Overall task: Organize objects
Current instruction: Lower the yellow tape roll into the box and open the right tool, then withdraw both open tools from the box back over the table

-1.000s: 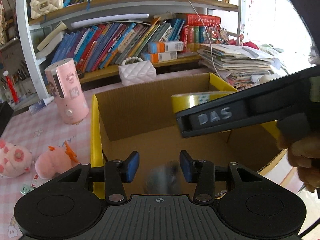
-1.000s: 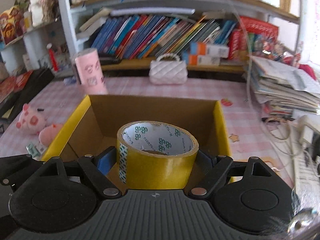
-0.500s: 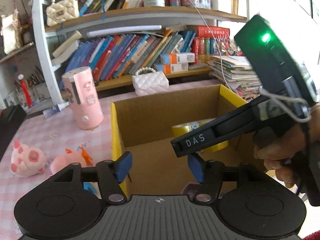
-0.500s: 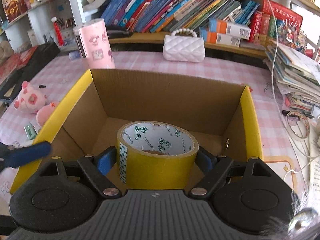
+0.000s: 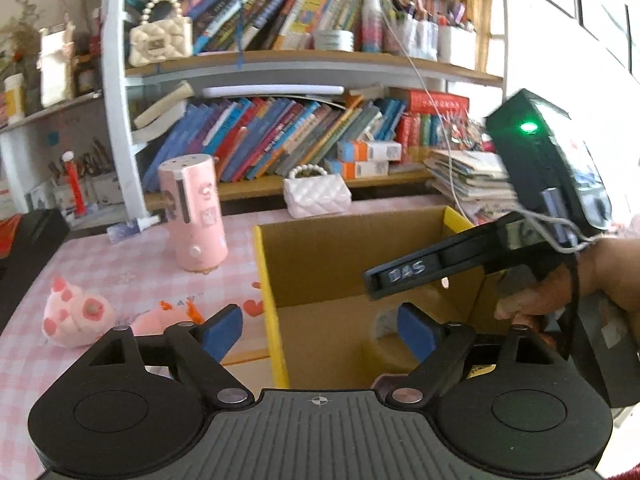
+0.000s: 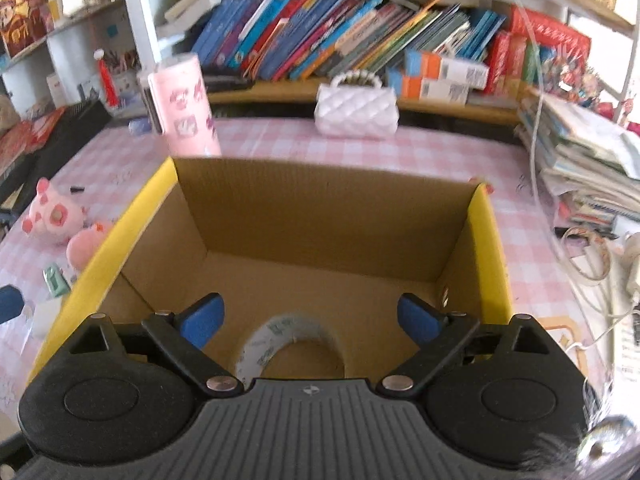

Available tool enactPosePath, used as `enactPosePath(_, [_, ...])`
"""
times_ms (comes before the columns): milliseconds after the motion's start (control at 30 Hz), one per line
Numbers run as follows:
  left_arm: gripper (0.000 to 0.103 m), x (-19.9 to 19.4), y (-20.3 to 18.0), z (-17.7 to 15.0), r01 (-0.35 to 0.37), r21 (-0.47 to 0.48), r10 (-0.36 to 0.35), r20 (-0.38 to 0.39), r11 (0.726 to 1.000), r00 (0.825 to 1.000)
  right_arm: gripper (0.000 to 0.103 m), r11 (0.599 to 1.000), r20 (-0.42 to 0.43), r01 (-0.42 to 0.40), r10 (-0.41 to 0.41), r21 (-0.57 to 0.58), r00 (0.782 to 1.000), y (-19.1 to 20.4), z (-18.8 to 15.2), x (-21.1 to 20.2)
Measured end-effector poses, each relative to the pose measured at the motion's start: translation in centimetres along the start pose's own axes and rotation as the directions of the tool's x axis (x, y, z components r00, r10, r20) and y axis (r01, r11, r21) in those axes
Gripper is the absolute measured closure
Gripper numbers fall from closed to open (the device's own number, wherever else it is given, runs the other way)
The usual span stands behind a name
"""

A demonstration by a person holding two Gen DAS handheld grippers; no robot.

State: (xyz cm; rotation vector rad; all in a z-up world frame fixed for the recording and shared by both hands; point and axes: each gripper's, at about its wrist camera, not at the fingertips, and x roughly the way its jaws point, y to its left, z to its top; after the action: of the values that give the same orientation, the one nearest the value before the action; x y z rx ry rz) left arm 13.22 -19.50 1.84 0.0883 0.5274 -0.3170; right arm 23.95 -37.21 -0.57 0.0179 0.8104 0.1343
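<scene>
A cardboard box with yellow rims (image 6: pixel 490 236) stands open on the pink checked table. Over its near side hangs my right gripper (image 6: pixel 310 322), its jaws opening wide with nothing between the pads. Below them the yellow tape roll (image 6: pixel 290 336) lies loose and blurred on the box floor. My left gripper (image 5: pixel 320 330) hovers over the box's left wall (image 5: pixel 270 304), jaws opening and empty. In the left wrist view, a hand holds the right gripper (image 5: pixel 400 276) over the box. Two pink plush toys (image 5: pixel 76 320) (image 5: pixel 160 318) lie left of the box.
A pink cylinder (image 6: pixel 180 108) and a white quilted purse (image 6: pixel 356 110) stand behind the box, before a bookshelf. Stacked papers (image 6: pixel 580 160) and cables (image 6: pixel 588 256) fill the right side. A small green item (image 6: pixel 54 280) lies near the plush toys (image 6: pixel 52 216).
The right gripper spread its jaws and let go of the tape roll, which dropped to the box floor. The left gripper's jaws widened as it drew back, rose and shifted left.
</scene>
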Motion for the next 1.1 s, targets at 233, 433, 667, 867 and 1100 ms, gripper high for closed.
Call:
enactPosePath(233, [0.007, -1.8, 2.1, -0.6, -0.041, -0.053, 0.042, 0.010, 0.998, 0.999, 0.009, 0.996, 0.167, 0.068, -0.077, 0.061, 0.983, 0.7, -0.4, -4.4])
enactPosePath(433, [0.006, -2.9, 3.7, -1.6, -0.045, -0.087, 0.046, 0.004, 0.995, 0.999, 0.009, 0.981, 0.276, 0.133, -0.168, 0.142, 0.946, 1.5, -2.5, -8.7])
enactPosePath(667, [0.004, -4.1, 4.8, -2.6, -0.029, -0.096, 0.030, 0.005, 0.995, 1.000, 0.007, 0.945, 0.315, 0.227, -0.296, 0.237, 0.902, 2.6, -6.0, -12.8])
enactPosePath(867, [0.002, -5.5, 6.0, -4.0, -0.014, -0.099, 0.013, -0.010, 0.995, 1.000, 0.004, 0.919, 0.276, 0.268, -0.348, 0.289, 0.896, 4.8, -9.2, -14.2])
enactPosePath(1100, [0.002, -7.7, 8.0, -6.2, -0.024, -0.094, 0.021, -0.031, 0.995, 0.999, 0.003, 0.908, 0.172, 0.333, -0.381, 0.252, 0.908, 8.8, -12.4, -13.3])
